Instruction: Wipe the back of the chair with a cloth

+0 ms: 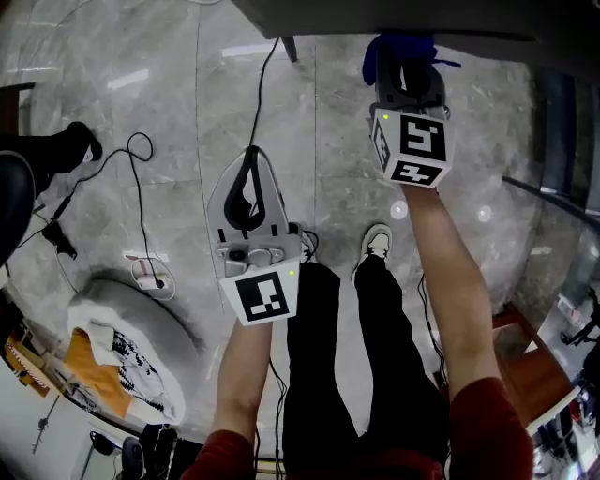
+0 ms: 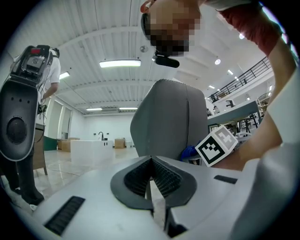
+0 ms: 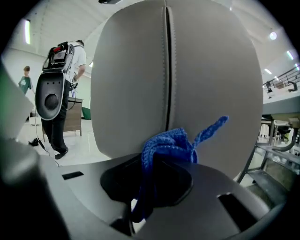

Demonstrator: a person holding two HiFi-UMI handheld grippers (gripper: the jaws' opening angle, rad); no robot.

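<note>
The grey chair back [image 3: 173,75] fills the right gripper view, a vertical seam down its middle. My right gripper [image 3: 161,154] is shut on a blue knitted cloth [image 3: 168,145], which is bunched up against the lower part of the chair back. In the head view the right gripper [image 1: 405,70] reaches forward under the dark chair edge [image 1: 394,19] with the blue cloth [image 1: 382,49] at its tip. My left gripper [image 1: 247,187] hangs lower over the floor, jaws shut and empty. In the left gripper view the chair back [image 2: 171,119] stands ahead of the left gripper [image 2: 151,176].
A black cable [image 1: 267,75] runs across the grey marble floor [image 1: 169,112]. A round grey seat with printed fabric [image 1: 122,361] sits at lower left. Another person [image 3: 63,93] stands to the left, behind the chair. A metal-framed table [image 3: 276,145] is at right.
</note>
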